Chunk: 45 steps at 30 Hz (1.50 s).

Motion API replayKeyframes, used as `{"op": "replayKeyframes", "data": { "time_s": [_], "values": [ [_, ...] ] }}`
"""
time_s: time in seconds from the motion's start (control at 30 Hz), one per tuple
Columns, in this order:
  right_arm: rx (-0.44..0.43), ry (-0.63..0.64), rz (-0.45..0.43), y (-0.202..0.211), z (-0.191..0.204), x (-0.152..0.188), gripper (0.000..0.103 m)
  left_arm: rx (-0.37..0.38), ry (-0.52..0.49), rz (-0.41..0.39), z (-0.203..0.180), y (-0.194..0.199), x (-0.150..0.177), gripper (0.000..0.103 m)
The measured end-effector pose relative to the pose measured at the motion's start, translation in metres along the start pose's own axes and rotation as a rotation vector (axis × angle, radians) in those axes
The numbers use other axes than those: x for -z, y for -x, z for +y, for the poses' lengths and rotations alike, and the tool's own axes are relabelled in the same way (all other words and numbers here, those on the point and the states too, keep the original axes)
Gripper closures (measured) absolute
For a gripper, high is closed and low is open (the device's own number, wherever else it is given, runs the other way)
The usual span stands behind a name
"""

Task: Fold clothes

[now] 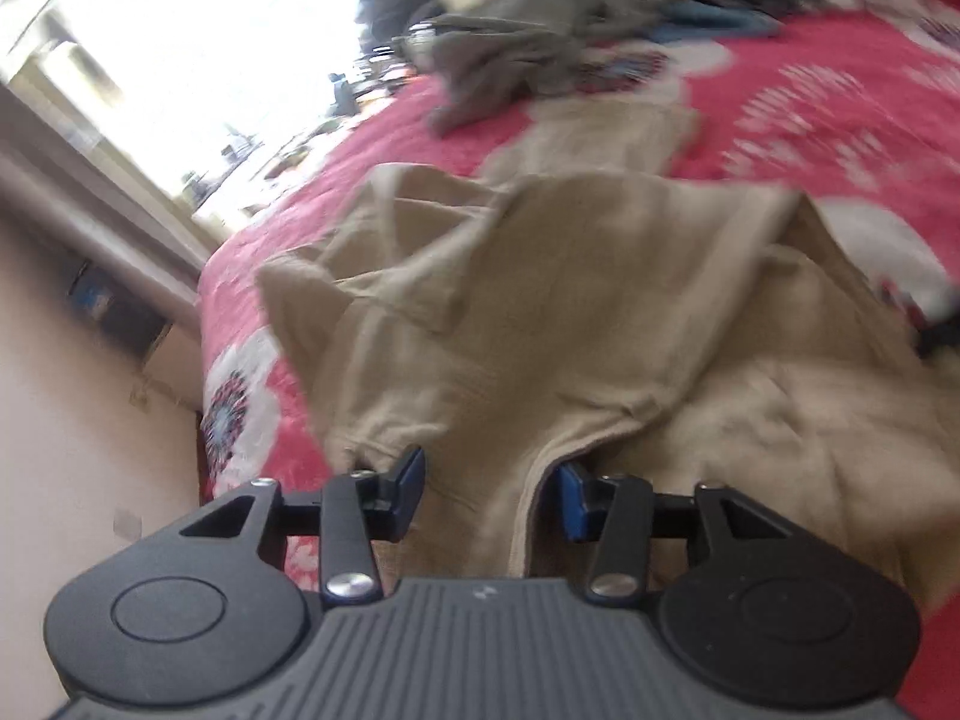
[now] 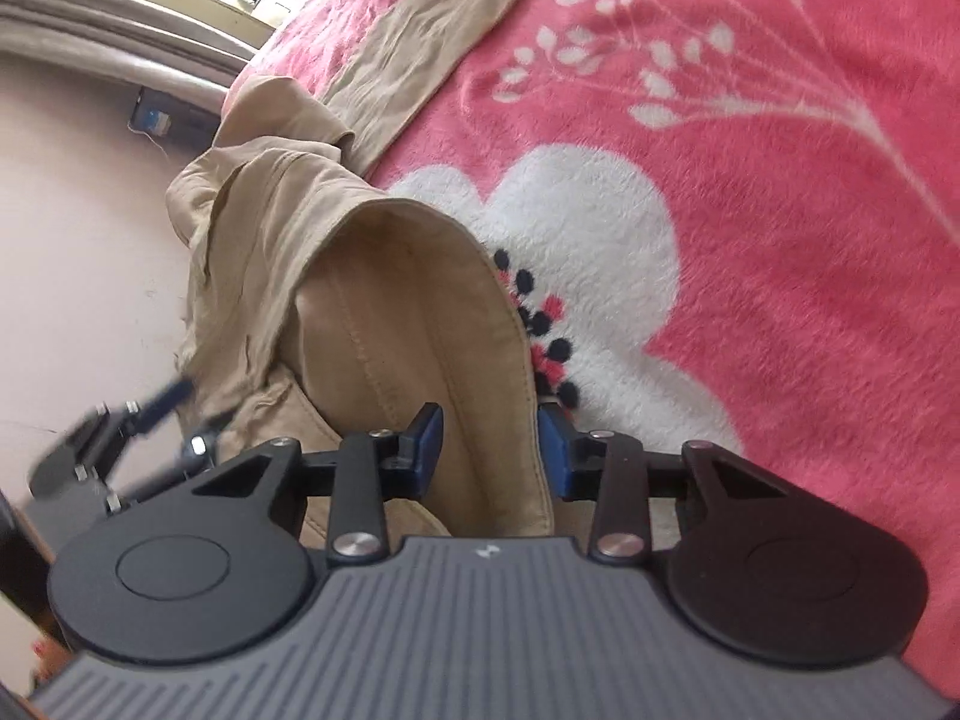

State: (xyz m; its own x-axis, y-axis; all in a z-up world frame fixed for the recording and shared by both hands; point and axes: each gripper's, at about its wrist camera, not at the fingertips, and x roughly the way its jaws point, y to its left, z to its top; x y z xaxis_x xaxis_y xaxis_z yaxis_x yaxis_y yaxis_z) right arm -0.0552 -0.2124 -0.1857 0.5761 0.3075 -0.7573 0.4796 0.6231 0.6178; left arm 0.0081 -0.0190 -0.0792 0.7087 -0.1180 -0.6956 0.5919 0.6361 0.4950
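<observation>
From the left wrist, the left tool has beige trousers bunched between its blue pads; whether they pinch the cloth I cannot tell. The trousers lie rumpled on a red flowered blanket, a grey garment heaped beyond. From the right wrist, the right tool straddles the trousers' hem, grip likewise unclear, on the pink blanket; the left tool shows blurred at left.

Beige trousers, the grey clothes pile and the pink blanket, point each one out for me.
beige trousers (image 2: 420, 324), right wrist view, on the inside of the waistband.
grey clothes pile (image 1: 516, 42), left wrist view, middle of the heap.
pink blanket (image 2: 780, 210), right wrist view, bare pink area.
</observation>
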Motion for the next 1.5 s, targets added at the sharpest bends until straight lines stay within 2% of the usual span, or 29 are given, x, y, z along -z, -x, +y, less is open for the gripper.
{"op": "replayKeyframes", "data": {
  "time_s": [0.07,0.17,0.23,0.27,0.33,0.43,0.5,0.53,0.67,0.9,1.03,1.23,1.4,1.43,1.5],
  "values": [
    [0.019,0.009,-0.001,0.0,-0.001,0.002,0.073,-0.043,0.075,-0.015,0.013,0.002,-0.003,0.067],
    [0.007,0.019,0.001,-0.001,-0.001,0.004,0.073,-0.056,0.104,-0.035,0.018,0.004,-0.006,0.065],
    [-0.006,0.023,0.003,-0.002,0.002,0.006,0.073,-0.065,0.124,-0.048,0.022,0.005,-0.007,0.051],
    [-0.001,0.032,0.001,-0.002,0.005,0.007,0.073,-0.069,0.134,-0.055,0.024,0.005,-0.008,0.047],
    [0.019,0.053,0.0,-0.002,0.008,0.01,0.073,-0.078,0.154,-0.068,0.028,0.006,-0.01,0.051],
    [0.075,0.079,-0.003,0.0,0.011,0.016,0.073,-0.091,0.183,-0.088,0.034,0.008,-0.012,0.067],
    [0.096,0.093,0.003,0.003,0.012,0.02,0.073,-0.1,0.203,-0.102,0.038,0.009,-0.014,0.09],
    [0.093,0.087,0.007,0.004,0.011,0.022,0.073,-0.104,0.213,-0.108,0.04,0.009,-0.015,0.093],
    [0.071,0.053,0.017,0.003,0.012,0.027,0.073,-0.123,0.258,-0.139,0.048,0.012,-0.019,0.095],
    [0.102,0.059,-0.042,-0.007,0.031,0.025,0.073,-0.2,0.511,-0.299,0.1,0.063,-0.042,0.096],
    [0.094,0.056,-0.056,-0.016,0.04,0.024,0.073,-0.183,0.622,-0.372,0.131,0.093,-0.055,0.097],
    [0.126,0.147,-0.026,-0.036,0.072,0.038,0.073,-0.207,0.678,-0.463,0.156,0.129,-0.078,0.097],
    [0.244,0.299,-0.191,-0.005,0.094,0.012,0.073,-0.22,0.71,-0.491,0.17,0.142,-0.085,0.097],
    [0.268,0.33,-0.226,0.001,0.098,0.006,0.075,-0.22,0.716,-0.49,0.172,0.142,-0.087,0.097],
    [0.316,0.392,-0.295,0.014,0.107,-0.005,0.091,-0.22,0.727,-0.489,0.176,0.141,-0.09,0.097]
  ]
}}
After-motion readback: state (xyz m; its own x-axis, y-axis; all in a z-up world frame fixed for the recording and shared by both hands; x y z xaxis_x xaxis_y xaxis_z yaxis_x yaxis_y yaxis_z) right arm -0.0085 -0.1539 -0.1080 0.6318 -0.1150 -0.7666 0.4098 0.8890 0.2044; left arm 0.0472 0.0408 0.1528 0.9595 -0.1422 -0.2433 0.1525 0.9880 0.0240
